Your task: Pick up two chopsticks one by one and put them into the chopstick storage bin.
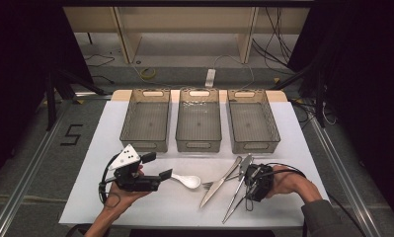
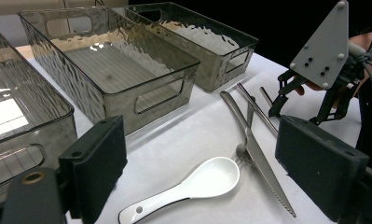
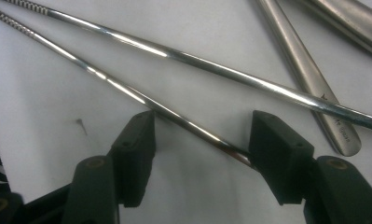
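Note:
My right gripper [image 1: 249, 187] hovers low over a pair of steel chopsticks [image 1: 234, 205] at the table's front right. In the right gripper view its jaws [image 3: 204, 140] stand open on either side of one chopstick [image 3: 127, 91], which runs slantwise between the pads; the other chopstick [image 3: 221, 70] lies just beyond. A steel knife [image 1: 219, 183] and a fork [image 1: 210, 184] lie to the left of the chopsticks. My left gripper [image 1: 157, 166] is open, lying level and pointing at a white ceramic spoon [image 1: 188, 181]. The spoon [image 2: 207, 179] rests on the table between and ahead of its pads.
Three empty grey plastic bins [image 1: 146, 143] [image 1: 198, 145] [image 1: 254, 145] stand in a row at the back of the white table. A steel handle [image 3: 309, 70] lies close beyond the chopsticks. Cables trail from both grippers.

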Demonstrator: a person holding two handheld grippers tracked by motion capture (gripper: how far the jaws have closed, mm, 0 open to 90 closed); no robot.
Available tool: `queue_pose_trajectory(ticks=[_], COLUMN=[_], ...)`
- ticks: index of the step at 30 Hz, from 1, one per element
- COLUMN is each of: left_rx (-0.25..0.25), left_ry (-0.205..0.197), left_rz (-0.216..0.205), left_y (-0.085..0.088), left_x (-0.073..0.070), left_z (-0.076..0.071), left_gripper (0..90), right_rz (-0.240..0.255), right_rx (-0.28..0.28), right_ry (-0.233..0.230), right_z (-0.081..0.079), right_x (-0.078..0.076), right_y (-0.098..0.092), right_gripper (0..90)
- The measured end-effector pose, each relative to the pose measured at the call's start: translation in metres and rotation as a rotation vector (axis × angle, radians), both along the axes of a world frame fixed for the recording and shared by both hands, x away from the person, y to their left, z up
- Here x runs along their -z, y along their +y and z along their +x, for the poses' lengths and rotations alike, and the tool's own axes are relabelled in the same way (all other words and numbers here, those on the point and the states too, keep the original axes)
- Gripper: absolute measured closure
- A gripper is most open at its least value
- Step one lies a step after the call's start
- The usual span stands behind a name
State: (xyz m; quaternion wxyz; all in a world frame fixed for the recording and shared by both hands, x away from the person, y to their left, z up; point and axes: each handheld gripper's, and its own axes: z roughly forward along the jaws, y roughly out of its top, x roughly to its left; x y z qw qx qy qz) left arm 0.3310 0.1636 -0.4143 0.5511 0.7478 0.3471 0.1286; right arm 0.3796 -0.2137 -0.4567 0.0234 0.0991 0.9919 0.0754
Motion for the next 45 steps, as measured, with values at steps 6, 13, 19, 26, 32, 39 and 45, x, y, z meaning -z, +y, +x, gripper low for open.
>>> queue_pose_trajectory(ticks=[6,13,19,26,32,39,45], left_rx=[0.000,-0.001,-0.001,0.000,-0.002,0.000,0.000], left_ry=[0.000,0.000,0.002,0.000,0.001,0.002,0.003], left_rz=[0.000,0.003,0.000,0.002,0.003,0.003,0.004], left_y=[0.000,0.000,0.000,0.000,0.001,0.000,0.000], left_x=[0.000,0.000,0.000,0.000,0.000,0.000,0.000], left_z=[0.000,0.000,0.000,0.000,0.001,0.000,0.000], left_gripper=[15.9,15.9,15.8,15.8,15.8,15.9,15.8], right_rz=[0.002,-0.003,0.008,-0.001,-0.006,-0.014,-0.029], right_rx=[0.002,-0.008,-0.010,-0.038,-0.054,-0.104,-0.148], right_ry=[0.010,0.006,-0.006,-0.013,-0.017,-0.029,-0.035], right_z=[-0.002,-0.007,-0.012,-0.016,-0.019,-0.022,-0.024], right_x=[-0.001,-0.002,-0.002,-0.003,-0.003,-0.003,-0.004], right_y=[0.001,0.002,0.001,0.003,0.003,0.004,0.002], right_gripper=[52.1,61.1,69.0,75.4,79.2,84.7,86.1])
